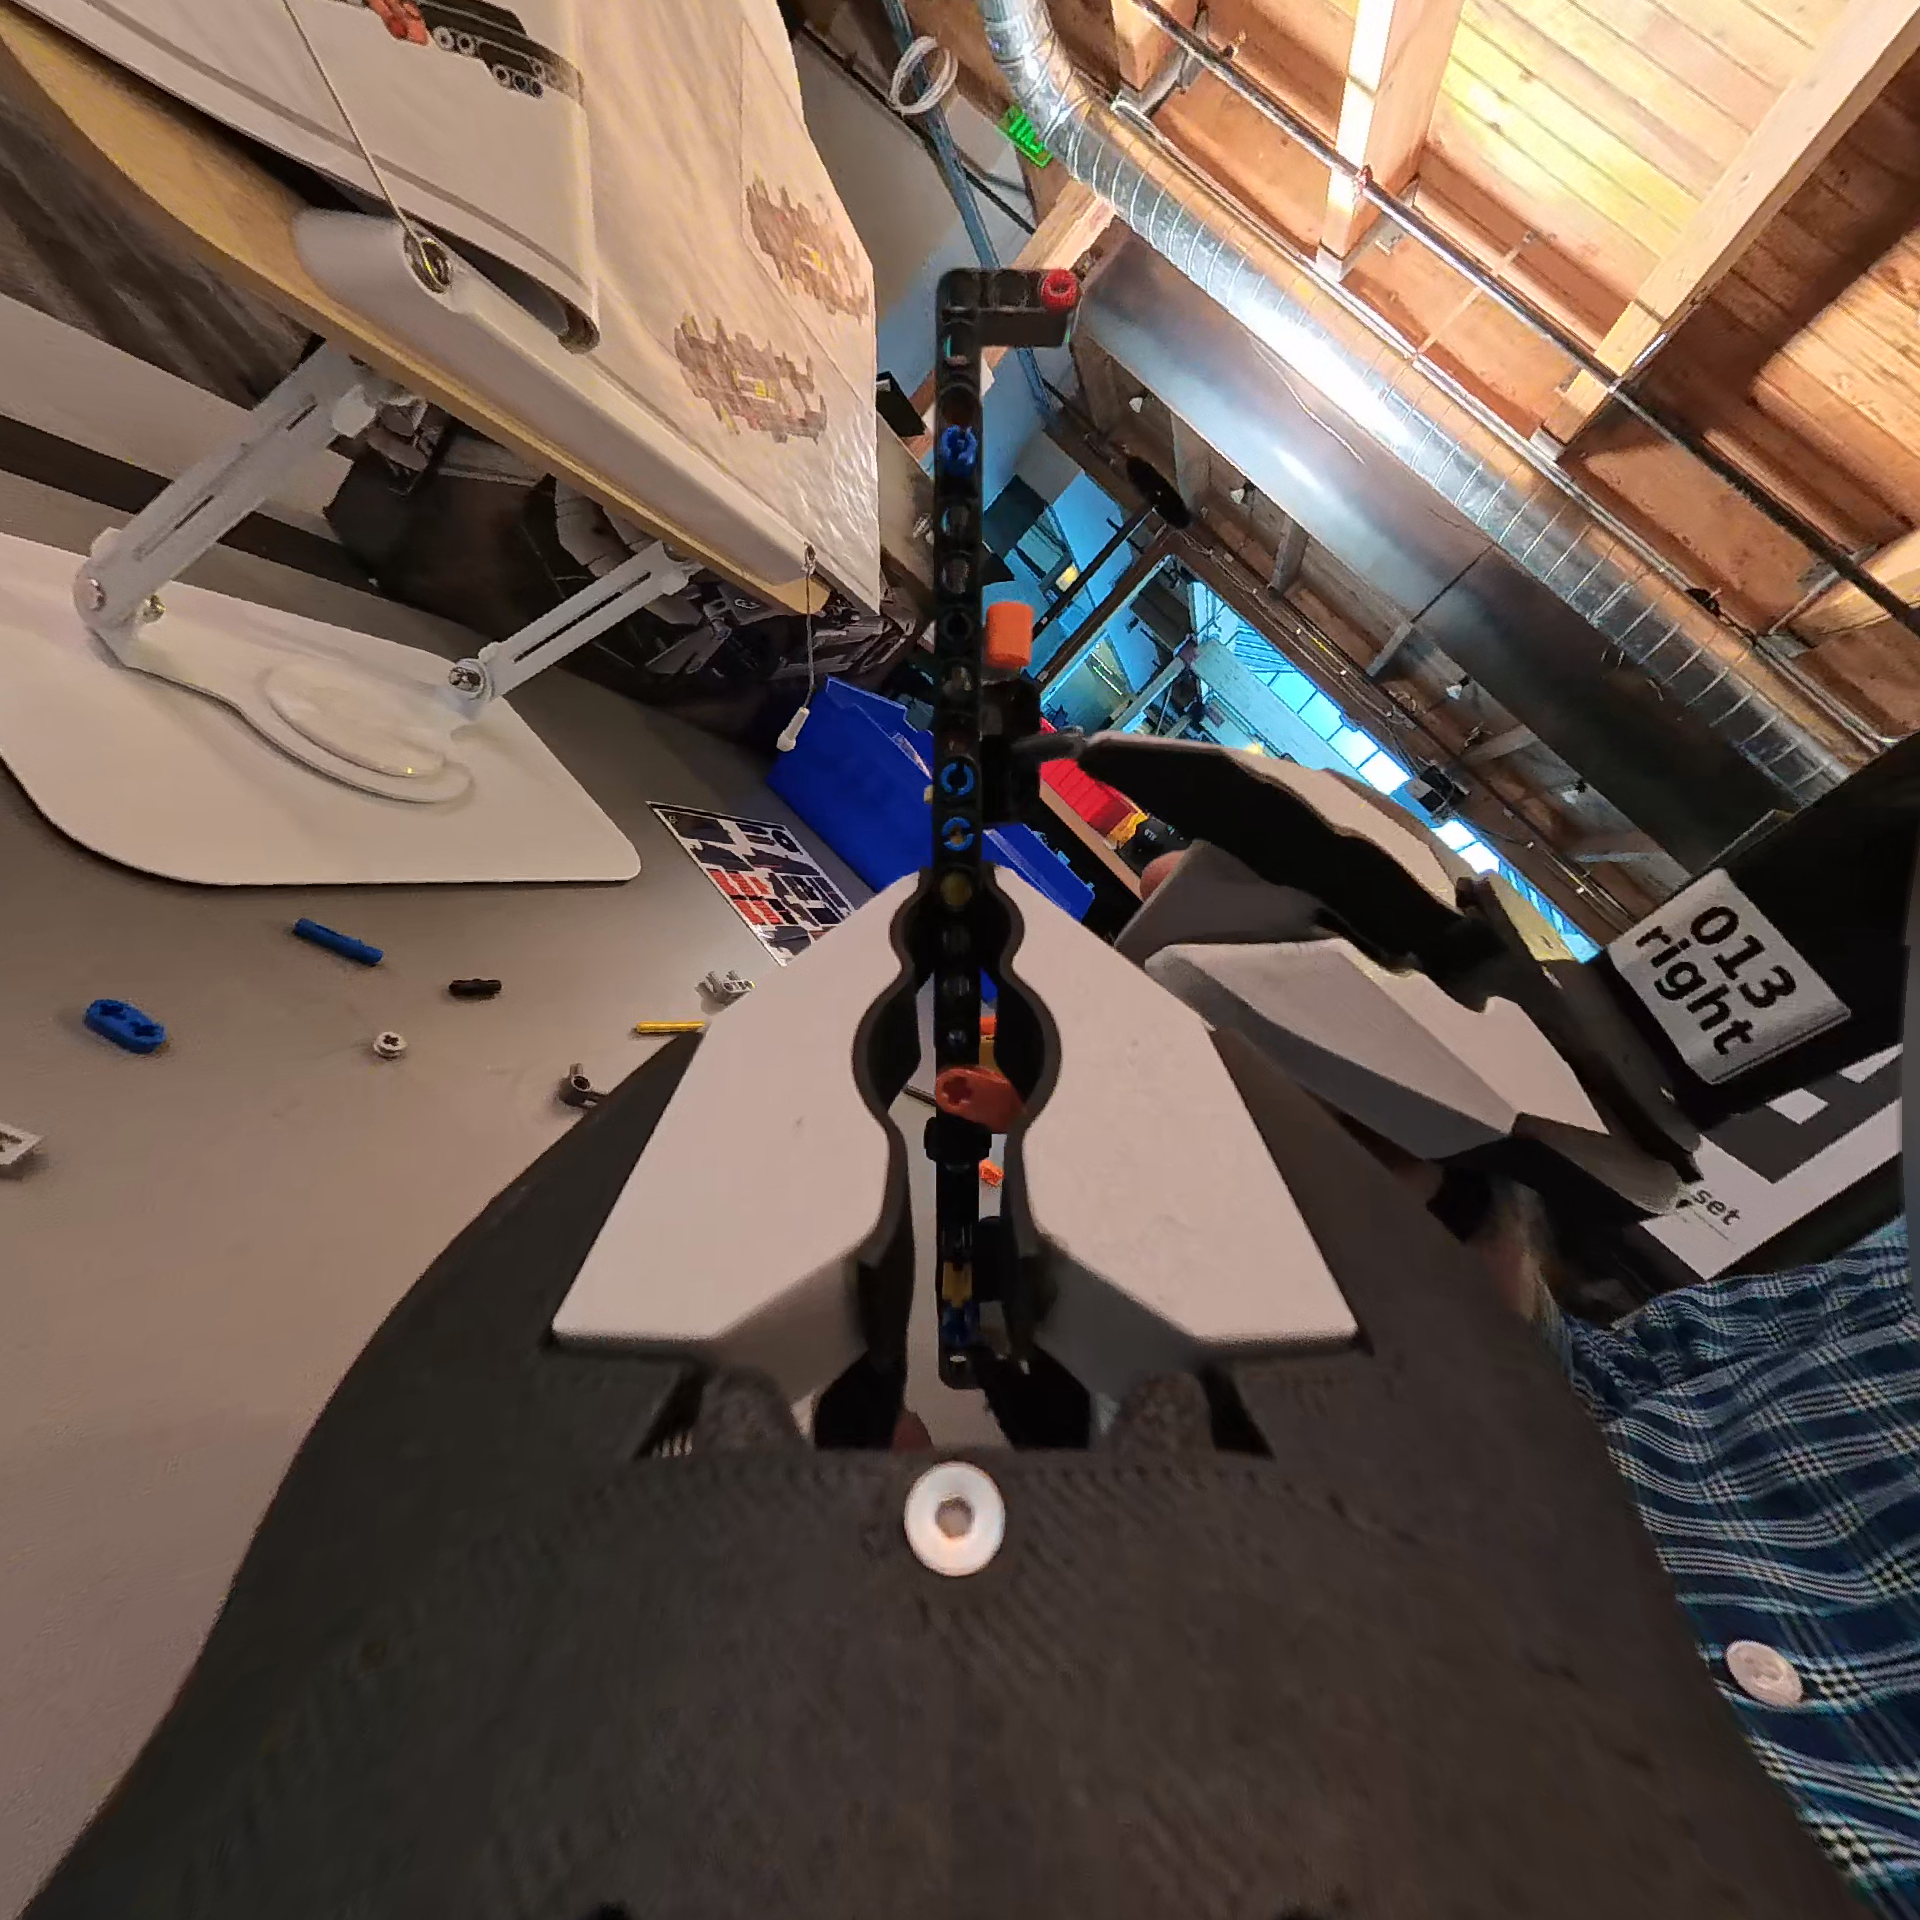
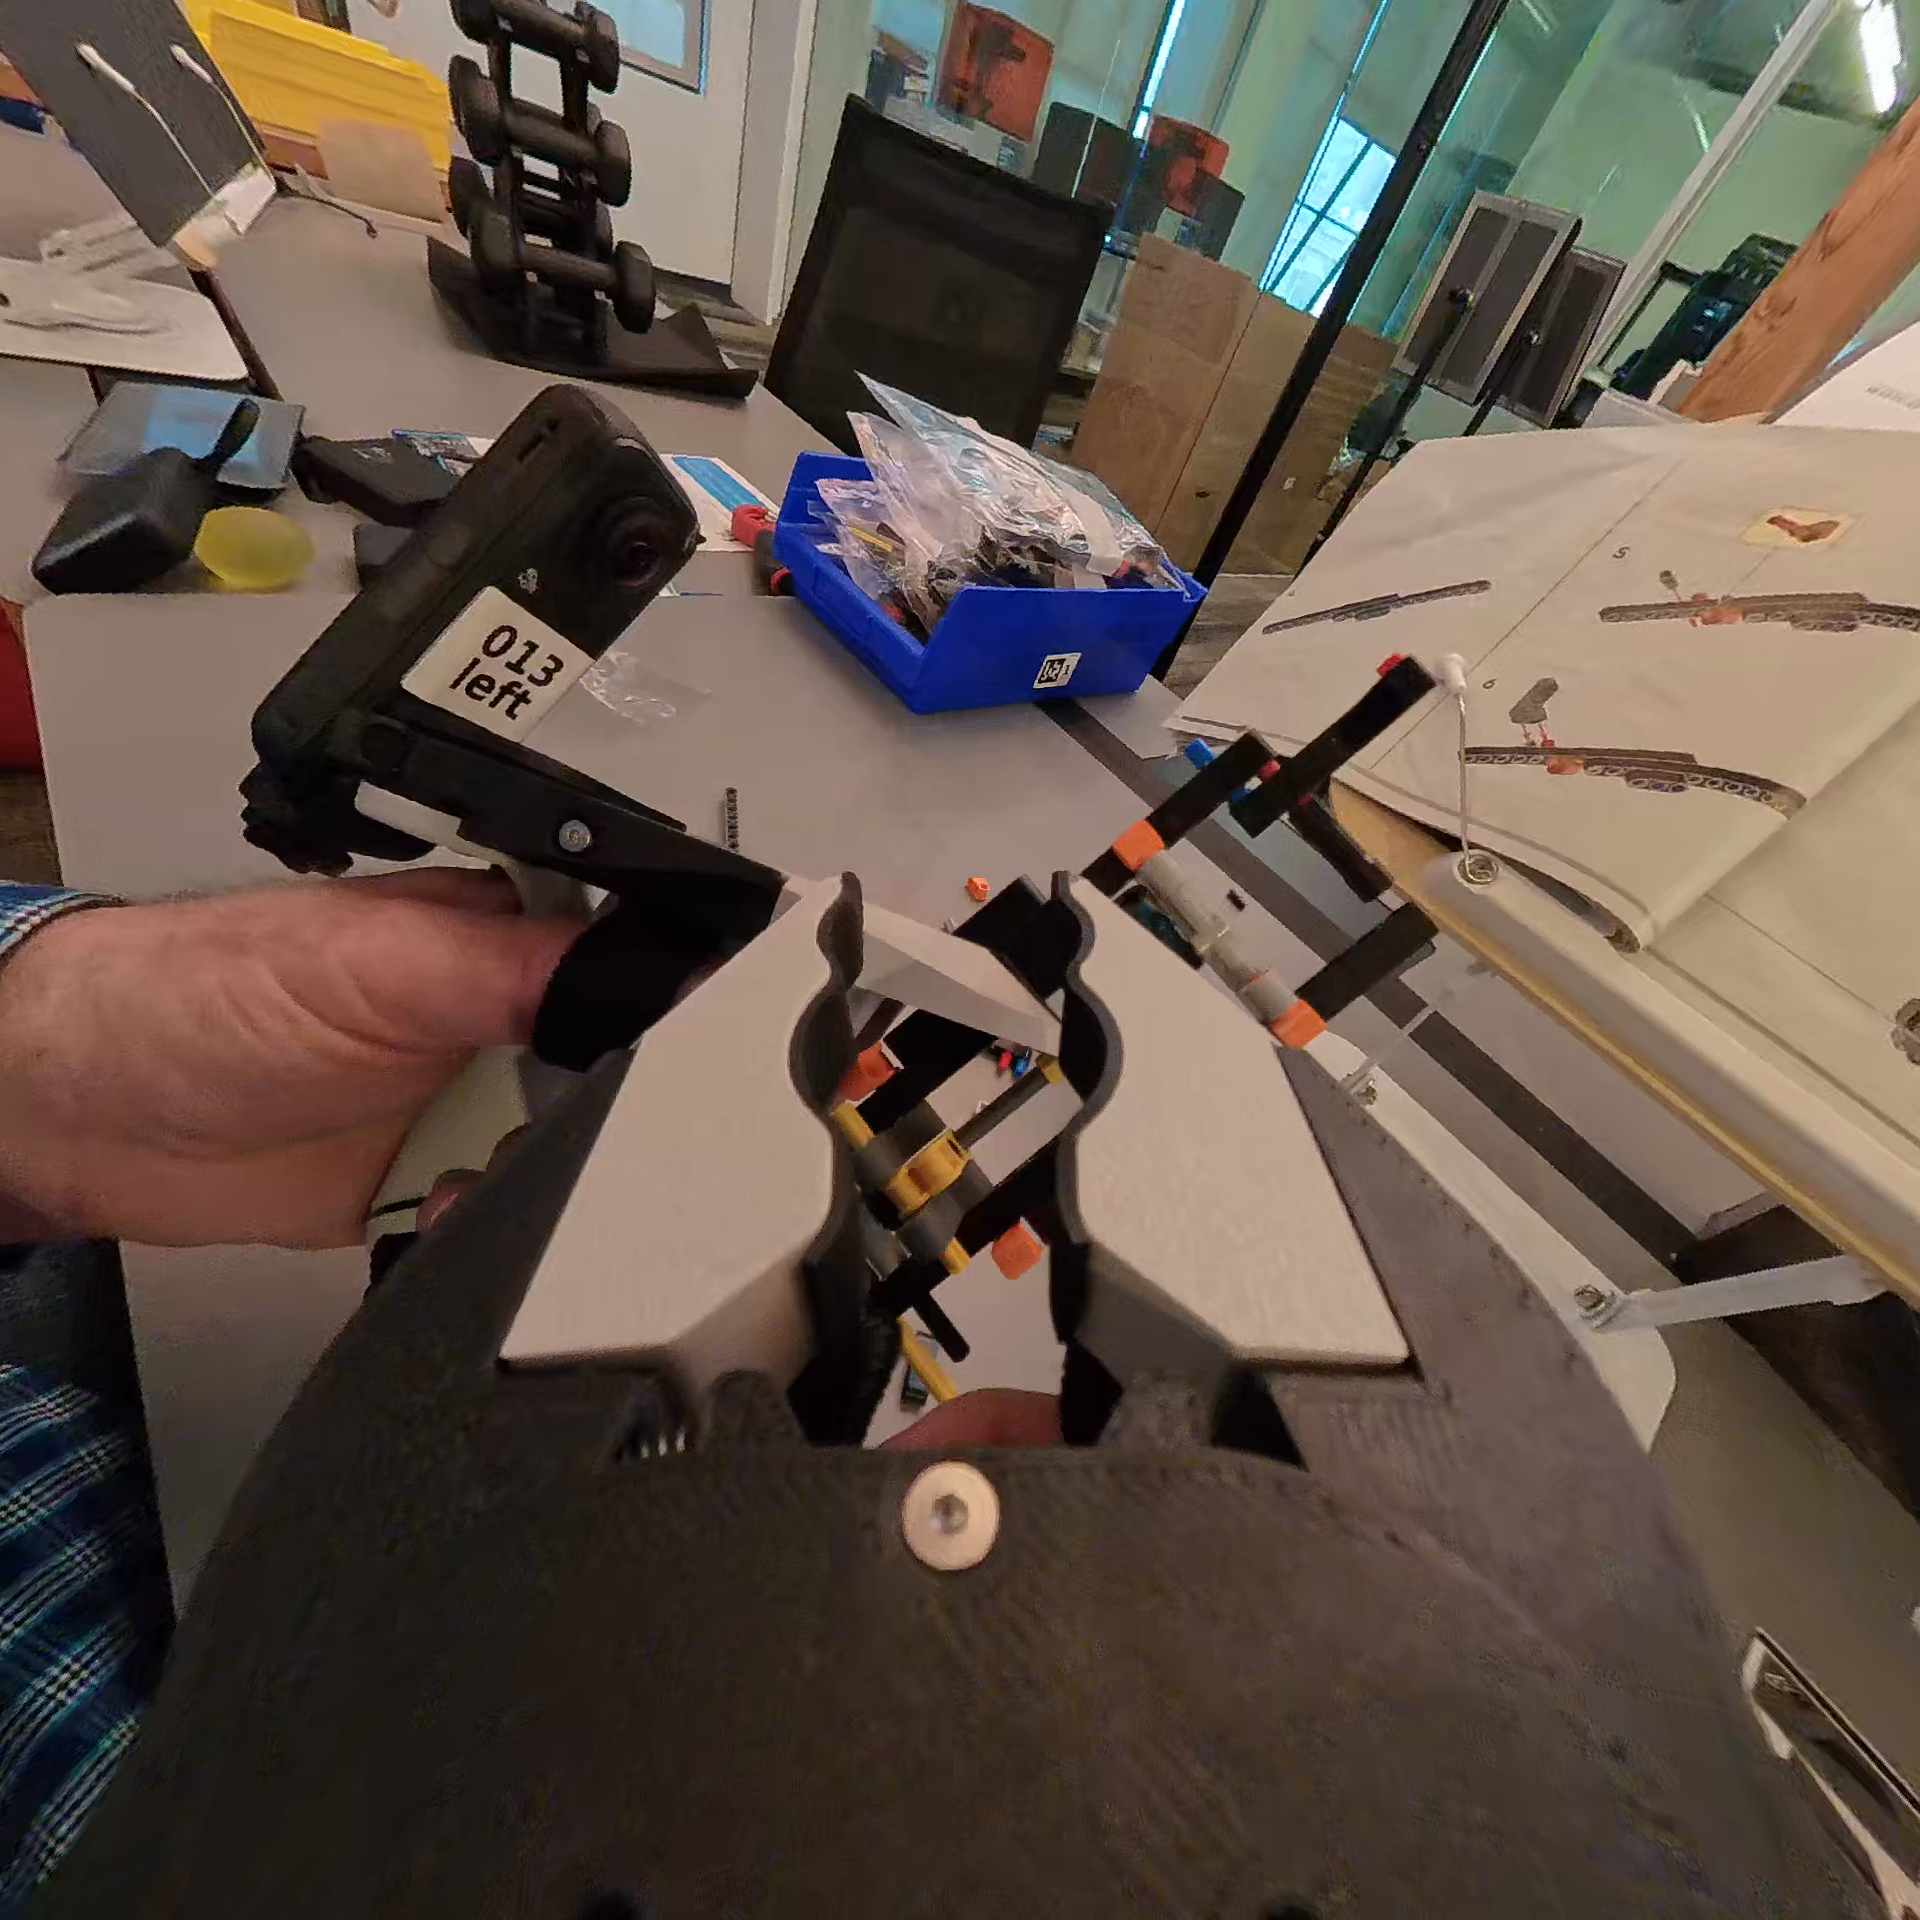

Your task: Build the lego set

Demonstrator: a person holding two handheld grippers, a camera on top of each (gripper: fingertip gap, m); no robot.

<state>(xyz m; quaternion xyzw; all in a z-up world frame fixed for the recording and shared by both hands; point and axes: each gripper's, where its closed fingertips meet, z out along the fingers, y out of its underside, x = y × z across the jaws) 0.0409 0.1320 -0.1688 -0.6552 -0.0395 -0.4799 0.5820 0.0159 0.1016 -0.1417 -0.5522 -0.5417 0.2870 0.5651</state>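
Observation:
My left gripper (image 1: 956,904) is shut on a long black lego beam assembly (image 1: 956,582) and holds it in the air, pointing away from the camera. The beam carries blue pins, orange pieces (image 1: 1006,634) and a red pin (image 1: 1058,286) on its bent far end. My right gripper (image 1: 1101,831) comes in from the right. One of its fingertips (image 1: 1070,743) touches a black piece (image 1: 1013,727) on the beam's side. In the right wrist view my right gripper (image 2: 961,914) is open around that black piece (image 2: 1013,925). The assembly (image 2: 1340,727) runs up and right.
An instruction booklet (image 1: 675,208) lies open on a white stand (image 2: 1558,914). A blue bin (image 2: 987,644) holds bags of parts. Loose small parts (image 1: 125,1023) and a sticker sheet (image 1: 769,883) lie on the grey table (image 1: 260,1195). A hand (image 2: 260,1049) holds the left gripper. One gripper's finger ends stand about 4 cm off the other's.

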